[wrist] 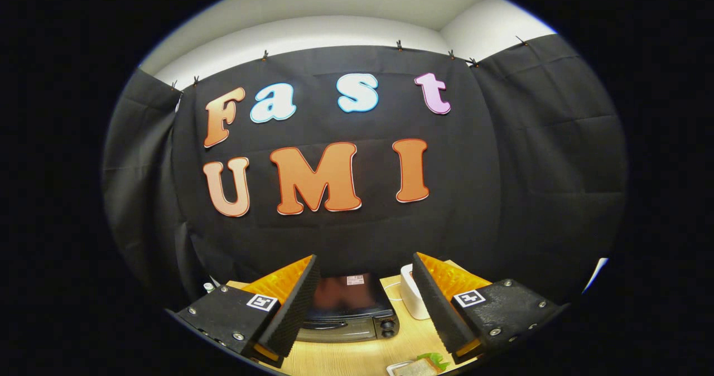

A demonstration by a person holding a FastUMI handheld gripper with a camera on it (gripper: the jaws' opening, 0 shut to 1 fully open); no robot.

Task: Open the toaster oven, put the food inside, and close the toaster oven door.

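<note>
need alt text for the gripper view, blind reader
An open, empty gripper is held high over a wooden table, its fingers framing a toaster oven below with its door shut. A white box stands beside the oven, and a sandwich with lettuce lies nearer on the table.

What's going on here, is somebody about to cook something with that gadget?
A person holds the gripper above a wooden table, its fingers open and gripping nothing. Between and beyond them sits the toaster oven, door apparently closed. The food, a sandwich with lettuce, lies nearer on the table; a white box stands beside the oven.
</note>
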